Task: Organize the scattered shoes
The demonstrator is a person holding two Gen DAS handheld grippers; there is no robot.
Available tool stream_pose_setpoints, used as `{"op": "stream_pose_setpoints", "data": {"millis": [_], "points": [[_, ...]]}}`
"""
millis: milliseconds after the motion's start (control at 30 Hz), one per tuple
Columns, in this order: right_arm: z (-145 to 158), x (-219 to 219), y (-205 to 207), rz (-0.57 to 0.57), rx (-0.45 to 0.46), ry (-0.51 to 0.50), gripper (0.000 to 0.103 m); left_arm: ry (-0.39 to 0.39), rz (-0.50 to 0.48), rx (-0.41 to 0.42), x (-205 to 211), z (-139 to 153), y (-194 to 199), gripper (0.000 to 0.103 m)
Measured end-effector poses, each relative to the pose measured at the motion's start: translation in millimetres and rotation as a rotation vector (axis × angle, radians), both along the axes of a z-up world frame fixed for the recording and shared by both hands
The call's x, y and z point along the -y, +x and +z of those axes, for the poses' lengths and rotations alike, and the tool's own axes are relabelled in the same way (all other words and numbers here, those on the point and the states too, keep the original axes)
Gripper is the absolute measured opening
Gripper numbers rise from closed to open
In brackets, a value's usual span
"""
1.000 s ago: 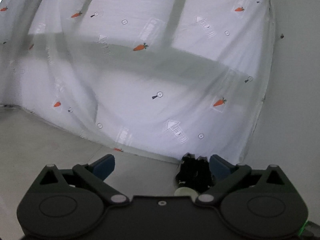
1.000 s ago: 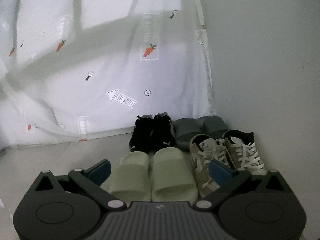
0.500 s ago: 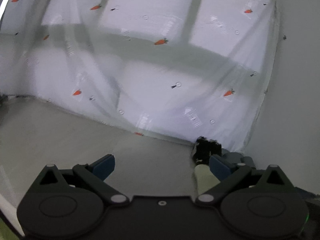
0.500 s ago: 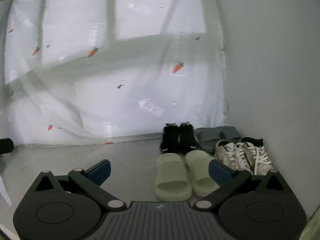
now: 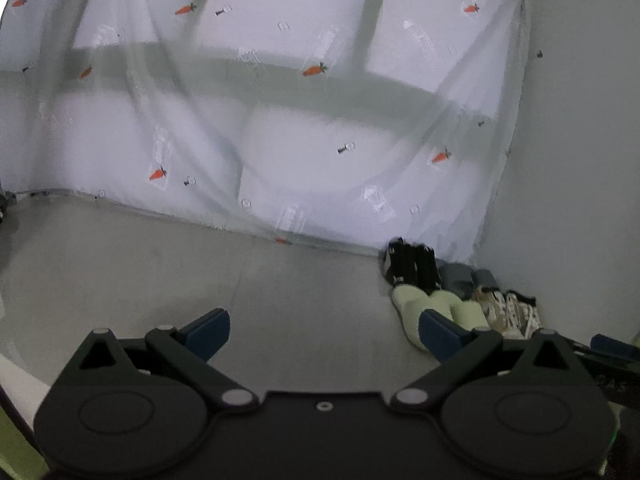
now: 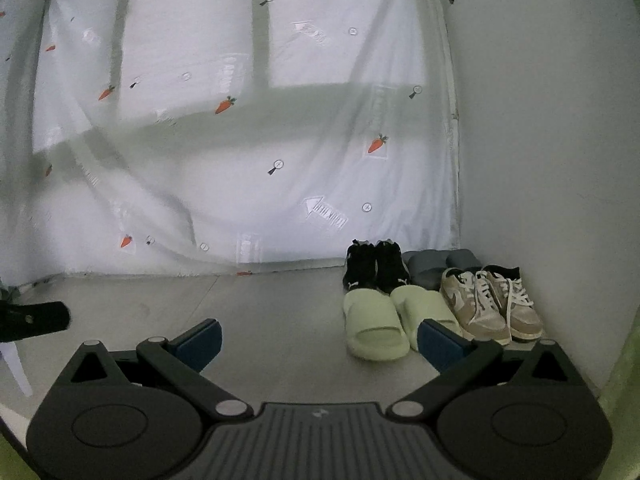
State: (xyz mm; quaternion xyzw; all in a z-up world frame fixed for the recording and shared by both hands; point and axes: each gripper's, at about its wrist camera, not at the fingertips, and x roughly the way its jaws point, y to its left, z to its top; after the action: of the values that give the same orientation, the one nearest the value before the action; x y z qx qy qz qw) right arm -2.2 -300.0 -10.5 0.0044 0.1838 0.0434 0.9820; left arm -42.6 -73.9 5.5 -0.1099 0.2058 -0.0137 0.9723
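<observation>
Left wrist view: left claw (image 5: 324, 330) spread wide, empty, over bare floor (image 5: 168, 280); shoes sit in the corner off to its right, green slides (image 5: 436, 308) in front of black sneakers (image 5: 410, 266). Right wrist view: right claw (image 6: 318, 338) also wide and empty, four pairs in two rows by the wall (image 6: 552, 140) — black sneakers (image 6: 376, 266) and grey slides (image 6: 436, 266) at the curtain (image 6: 240, 152), green slides (image 6: 394, 320) and beige sneakers (image 6: 492, 302) in front.

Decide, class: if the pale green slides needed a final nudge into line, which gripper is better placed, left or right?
Probably right. The right gripper is open and faces the pale green slides fairly squarely. The left gripper, also open, sees them off to its right edge.
</observation>
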Motion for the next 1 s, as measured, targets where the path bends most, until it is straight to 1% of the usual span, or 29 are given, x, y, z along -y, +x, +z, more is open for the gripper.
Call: {"op": "stream_pose_setpoints", "data": {"millis": [100,200,300,400,467,667,833,1000], "points": [[1,-5,-13,0.006,-0.006,-0.004,0.103,0.008,-0.007,-0.015,-1,-2,-9,0.102],[2,-9,-23,0.007,-0.014,-0.002,0.103,0.003,0.006,-0.03,-3,-3,-14,0.102],[2,-13,-31,0.007,-0.011,-0.029,0.103,0.002,0.003,-0.05,-2,-5,-15,0.102],[1,-12,-35,0.006,-0.019,-0.031,0.103,0.022,-0.01,-0.067,3,-6,-15,0.102],[-1,-11,-39,-0.004,-0.04,-0.017,0.103,0.034,-0.024,-0.082,6,-8,-15,0.102],[-8,-10,-44,-0.014,-0.063,-0.013,0.103,0.038,-0.052,-0.114,7,-13,-15,0.102],[-12,-12,-49,-0.01,-0.081,-0.011,0.103,0.036,-0.053,-0.119,6,-13,-19,0.102],[-11,-15,-51,-0.013,-0.075,-0.013,0.103,0.037,-0.055,-0.115,5,-12,-19,0.102]]}}
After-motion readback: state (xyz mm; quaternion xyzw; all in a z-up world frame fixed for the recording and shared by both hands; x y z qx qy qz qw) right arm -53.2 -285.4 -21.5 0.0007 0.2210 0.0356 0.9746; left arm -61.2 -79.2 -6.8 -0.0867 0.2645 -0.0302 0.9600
